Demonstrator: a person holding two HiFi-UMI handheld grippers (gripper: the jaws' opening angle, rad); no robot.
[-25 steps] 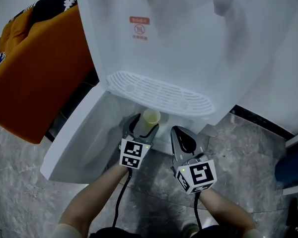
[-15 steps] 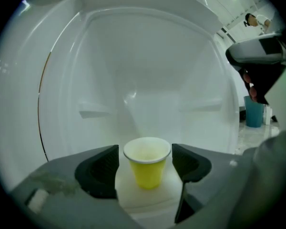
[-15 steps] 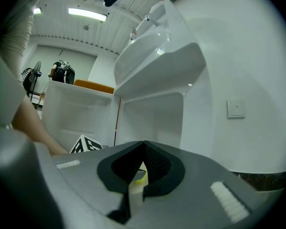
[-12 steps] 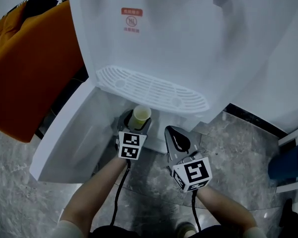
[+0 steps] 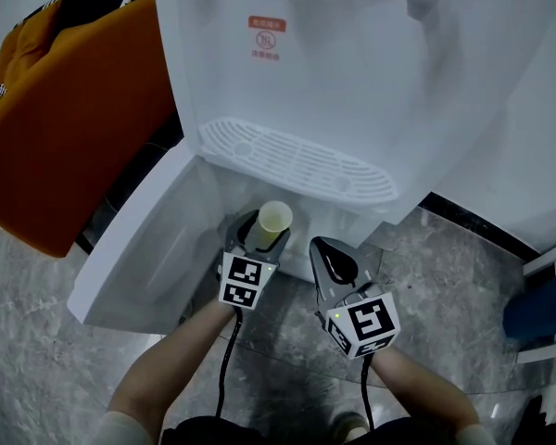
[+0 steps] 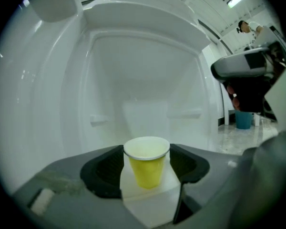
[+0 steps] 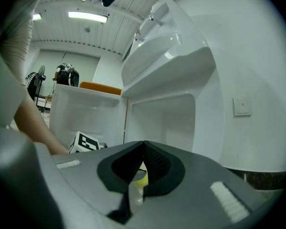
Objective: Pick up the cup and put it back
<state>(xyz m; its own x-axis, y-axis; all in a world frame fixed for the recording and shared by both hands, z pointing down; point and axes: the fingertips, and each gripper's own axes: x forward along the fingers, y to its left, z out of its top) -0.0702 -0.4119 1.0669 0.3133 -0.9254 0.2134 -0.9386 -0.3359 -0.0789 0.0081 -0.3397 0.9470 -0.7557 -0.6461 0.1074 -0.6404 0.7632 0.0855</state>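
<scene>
Head view: water dispenser is standing on a marble floor, its lower cabinet door hanging open. The yellow cup is sitting mouth up just below the dispenser's drip grille, at the mouth of the open cabinet. The left gripper is reaching toward the dispenser with the cup between its jaws. The right gripper is hovering just outside the dispenser's cabinet, beside the left one and not touching the cup. An orange cloth is lying beside the dispenser on the door side; a blue bin is standing well apart on the other side.

Left gripper view: this one is showing what the head view is hiding. The jaws have just been closing, and both pads are now bearing on the cup's rim, one on each side. The cup's base is showing over the dispenser's white cabinet floor; whether it is resting there I cannot tell. A shelf ledge is showing on the inner wall.

Right gripper view: the jaws are meeting at their tips with nothing clamped. A yellow sliver of the cup is showing through the gap behind them. Only this view is showing a wall switch plate beside the dispenser.
</scene>
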